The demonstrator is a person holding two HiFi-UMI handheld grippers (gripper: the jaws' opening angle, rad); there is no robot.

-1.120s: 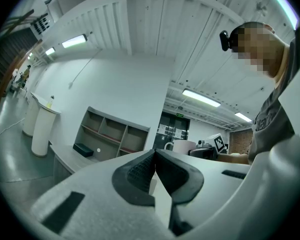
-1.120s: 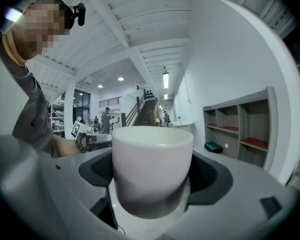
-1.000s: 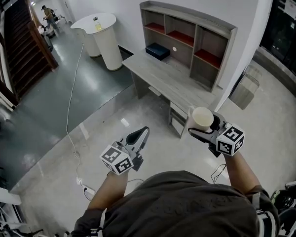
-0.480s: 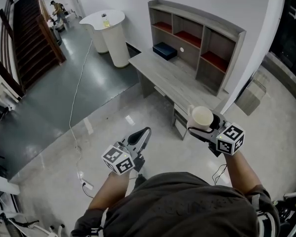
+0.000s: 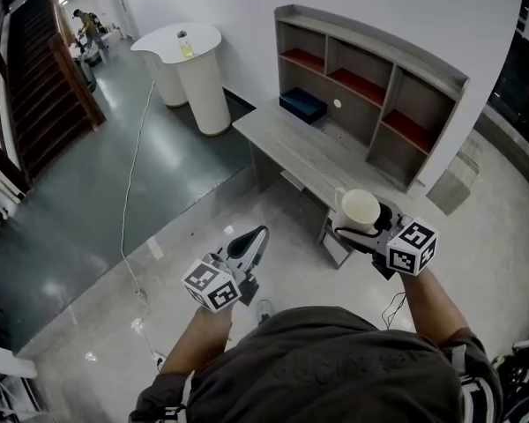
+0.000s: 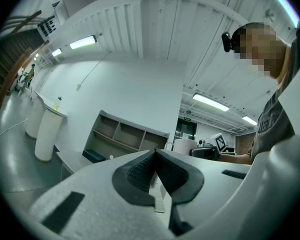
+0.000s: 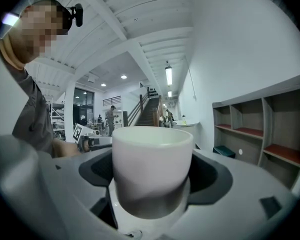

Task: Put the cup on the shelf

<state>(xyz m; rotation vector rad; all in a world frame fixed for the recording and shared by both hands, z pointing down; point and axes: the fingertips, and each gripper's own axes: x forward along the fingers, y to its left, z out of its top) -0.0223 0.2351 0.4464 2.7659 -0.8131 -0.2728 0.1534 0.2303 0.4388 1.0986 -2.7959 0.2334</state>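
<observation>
1. The right gripper [image 5: 360, 226] is holding the cup [image 5: 362, 208]. Its jaws are standing wide, with one pad pressing on each side of the cup's wall. The cup is white, is sitting upright with its mouth facing up, and is showing nothing inside in either view.

2. The cup is hanging in the air in front of the person, at the right side of the head view. In that view it is lying over the near end of the counter [image 5: 310, 152] and is touching nothing but the jaws. It is sitting well short of the shelf [image 5: 375, 82].

3. The left gripper [image 5: 256, 236] is hovering above the pale floor [image 5: 203, 227], well apart from the cup. Its jaws are resting together, with nothing between them.

4. The shelf is standing along the back of the counter, against the white wall. Three of its compartments are showing red bottoms. A dark blue box [image 5: 302, 106] is lying on the counter below the leftmost compartment.

5. To the left of the counter, a white pedestal table [image 5: 197, 76] is carrying a small bottle [image 5: 186, 45]. A white cable [image 5: 130, 203] is running across the floor. A staircase [image 5: 26, 73] is rising at the far left.
</observation>
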